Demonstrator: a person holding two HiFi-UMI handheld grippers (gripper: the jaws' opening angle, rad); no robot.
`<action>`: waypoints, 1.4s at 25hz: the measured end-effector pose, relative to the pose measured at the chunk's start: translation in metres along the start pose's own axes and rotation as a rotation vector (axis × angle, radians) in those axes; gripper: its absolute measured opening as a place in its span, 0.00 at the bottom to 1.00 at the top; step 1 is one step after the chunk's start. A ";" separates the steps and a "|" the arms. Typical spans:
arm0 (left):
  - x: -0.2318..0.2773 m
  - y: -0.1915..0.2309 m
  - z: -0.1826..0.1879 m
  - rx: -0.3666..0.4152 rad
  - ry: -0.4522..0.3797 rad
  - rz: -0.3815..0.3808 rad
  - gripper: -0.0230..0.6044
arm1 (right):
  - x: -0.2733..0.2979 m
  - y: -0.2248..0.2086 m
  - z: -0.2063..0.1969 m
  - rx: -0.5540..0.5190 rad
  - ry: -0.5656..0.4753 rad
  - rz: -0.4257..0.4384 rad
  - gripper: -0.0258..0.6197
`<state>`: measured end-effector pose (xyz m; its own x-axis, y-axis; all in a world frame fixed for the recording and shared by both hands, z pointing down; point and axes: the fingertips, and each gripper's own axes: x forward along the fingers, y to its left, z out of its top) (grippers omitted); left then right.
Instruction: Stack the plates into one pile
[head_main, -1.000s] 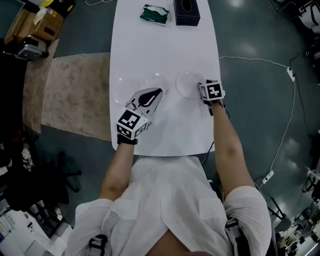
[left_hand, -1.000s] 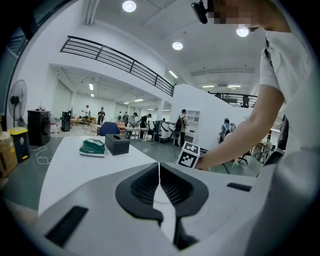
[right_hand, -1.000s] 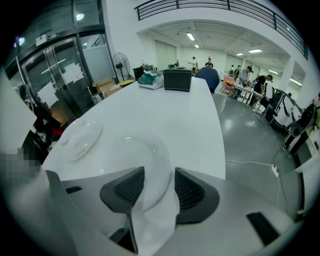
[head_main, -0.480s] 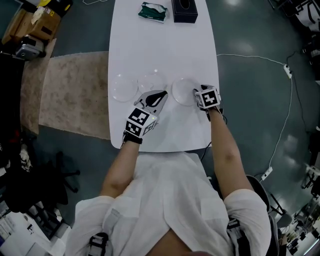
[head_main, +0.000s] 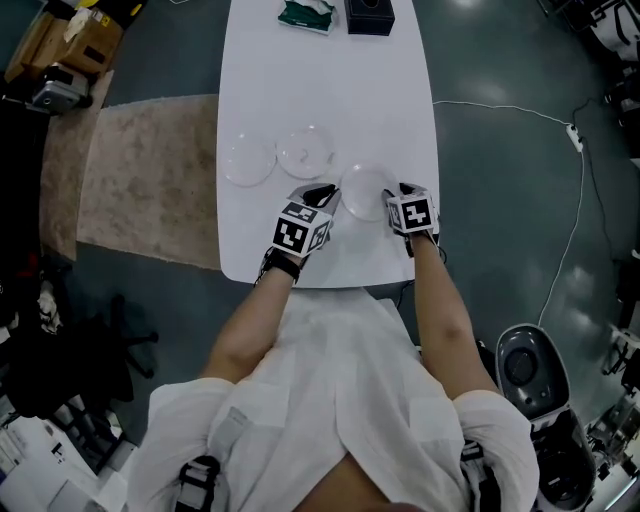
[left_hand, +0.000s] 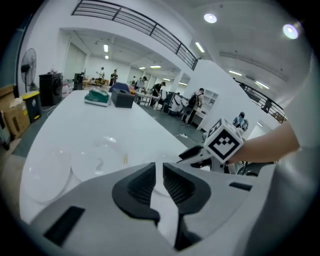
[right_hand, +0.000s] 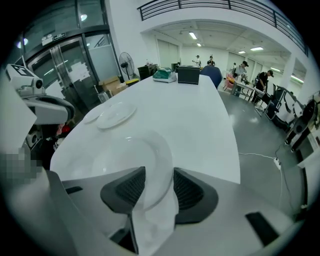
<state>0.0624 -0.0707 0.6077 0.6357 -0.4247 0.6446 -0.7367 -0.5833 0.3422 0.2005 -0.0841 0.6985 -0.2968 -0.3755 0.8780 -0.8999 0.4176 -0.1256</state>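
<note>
So the clear plate (head_main: 362, 192) is at the near end of the white bench (head_main: 330, 90), rim pinched in the right gripper's (head_main: 393, 196) jaws, which have just been closing on it. The left gripper (head_main: 325, 193) is just beside that plate on its left. Its jaws are only a crack apart, have just been opening, and have nothing between them. Farther up the bench, the middle plate (head_main: 305, 151) and the left plate (head_main: 247, 160) lie flat side by side, apart from the held one.
</note>
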 end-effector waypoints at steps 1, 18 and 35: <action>0.003 0.001 -0.008 -0.025 0.027 0.009 0.13 | -0.001 0.002 -0.003 0.009 -0.004 -0.001 0.35; 0.042 0.006 -0.072 -0.225 0.280 0.137 0.29 | -0.007 0.019 -0.017 0.015 0.009 0.029 0.35; 0.054 0.007 -0.075 -0.283 0.275 0.128 0.37 | -0.002 0.033 -0.012 0.005 0.031 0.080 0.37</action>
<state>0.0745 -0.0456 0.6967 0.4774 -0.2585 0.8398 -0.8647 -0.3081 0.3967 0.1753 -0.0595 0.6984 -0.3583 -0.3151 0.8788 -0.8752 0.4412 -0.1986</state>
